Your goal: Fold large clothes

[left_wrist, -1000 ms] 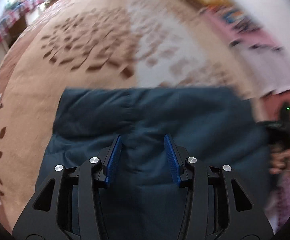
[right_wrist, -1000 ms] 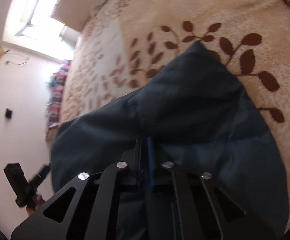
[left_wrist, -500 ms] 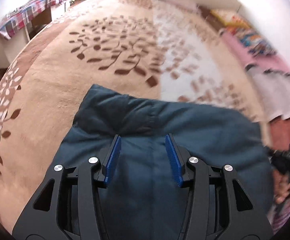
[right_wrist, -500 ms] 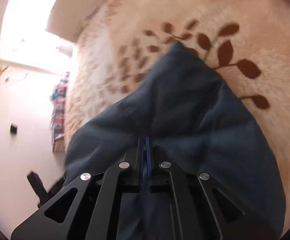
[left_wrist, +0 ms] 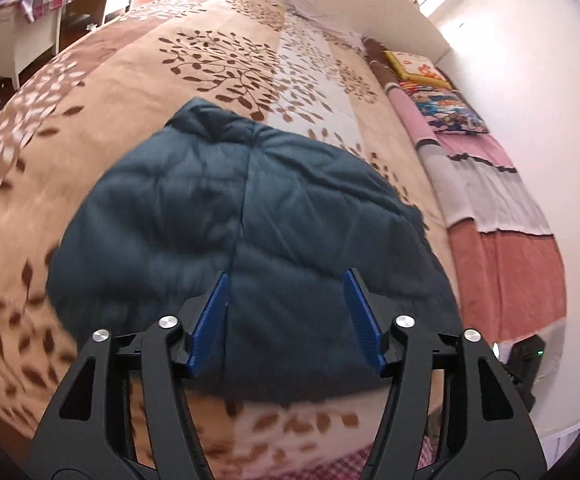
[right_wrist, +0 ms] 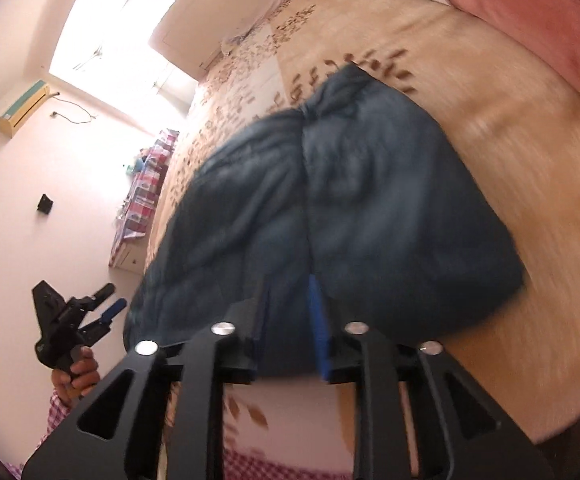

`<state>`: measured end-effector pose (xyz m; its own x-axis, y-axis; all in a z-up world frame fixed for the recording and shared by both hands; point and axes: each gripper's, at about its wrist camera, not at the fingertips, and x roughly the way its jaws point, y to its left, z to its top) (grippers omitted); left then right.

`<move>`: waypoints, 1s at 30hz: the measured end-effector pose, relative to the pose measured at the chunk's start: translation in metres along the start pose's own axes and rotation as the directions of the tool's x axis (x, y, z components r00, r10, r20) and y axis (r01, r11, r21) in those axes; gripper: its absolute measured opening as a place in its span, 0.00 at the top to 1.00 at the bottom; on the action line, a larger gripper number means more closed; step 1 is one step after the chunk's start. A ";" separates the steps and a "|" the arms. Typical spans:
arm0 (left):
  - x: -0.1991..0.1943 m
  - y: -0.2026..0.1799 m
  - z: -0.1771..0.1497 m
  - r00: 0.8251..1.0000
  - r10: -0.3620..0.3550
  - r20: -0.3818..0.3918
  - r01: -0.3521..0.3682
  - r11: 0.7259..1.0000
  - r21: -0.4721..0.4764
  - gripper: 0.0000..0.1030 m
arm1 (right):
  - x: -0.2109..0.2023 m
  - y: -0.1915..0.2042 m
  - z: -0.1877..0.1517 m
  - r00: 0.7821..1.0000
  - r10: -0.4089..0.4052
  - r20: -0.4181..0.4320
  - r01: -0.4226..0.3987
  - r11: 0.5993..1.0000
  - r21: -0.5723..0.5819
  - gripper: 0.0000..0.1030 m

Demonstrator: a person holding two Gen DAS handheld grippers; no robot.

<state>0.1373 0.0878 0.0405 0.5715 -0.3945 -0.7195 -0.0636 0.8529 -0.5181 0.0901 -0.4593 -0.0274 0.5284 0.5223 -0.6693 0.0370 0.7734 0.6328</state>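
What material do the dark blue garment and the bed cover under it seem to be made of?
Dark blue garment: probably padded synthetic fabric with a matt finish; stitched seams split it into puffy panels. Bed cover: likely soft plush or fleece, beige with a printed brown leaf pattern; its surface looks slightly fuzzy, though blur leaves this uncertain.

Both grippers pulled back from the folded dark-blue jacket (left_wrist: 246, 240); the right gripper (right_wrist: 290, 320) has just been opening, empty.

A dark teal, quilted, puffy jacket (left_wrist: 250, 240) lies folded into a compact, roughly rectangular bundle on the bed's tan leaf-patterned blanket (left_wrist: 102, 92). A seam runs down its middle, the top end bunches into a small peak, and its bottom edge lies close to the bed's near edge.
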 end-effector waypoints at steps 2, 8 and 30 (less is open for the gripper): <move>-0.013 0.004 -0.018 1.000 -0.016 0.023 0.016 1.000 -0.019 0.35 | -0.009 -0.007 -0.014 1.000 0.005 -0.001 -0.005 1.000 0.019 0.67; -0.023 0.039 -0.063 1.000 -0.020 0.009 0.022 0.988 -0.156 0.31 | -0.023 -0.034 -0.033 0.999 0.011 0.051 -0.017 0.993 0.116 0.39; 0.059 0.135 -0.062 0.984 -0.060 0.169 0.150 0.792 -0.592 0.11 | 0.043 -0.063 -0.017 0.990 0.024 0.138 -0.069 0.940 0.333 0.19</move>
<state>0.1121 0.1582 -0.1007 0.7042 -0.3815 -0.5987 -0.4489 0.4140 -0.7919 0.0964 -0.4793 -0.1022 0.6409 0.4864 -0.5938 0.2804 0.5718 0.7710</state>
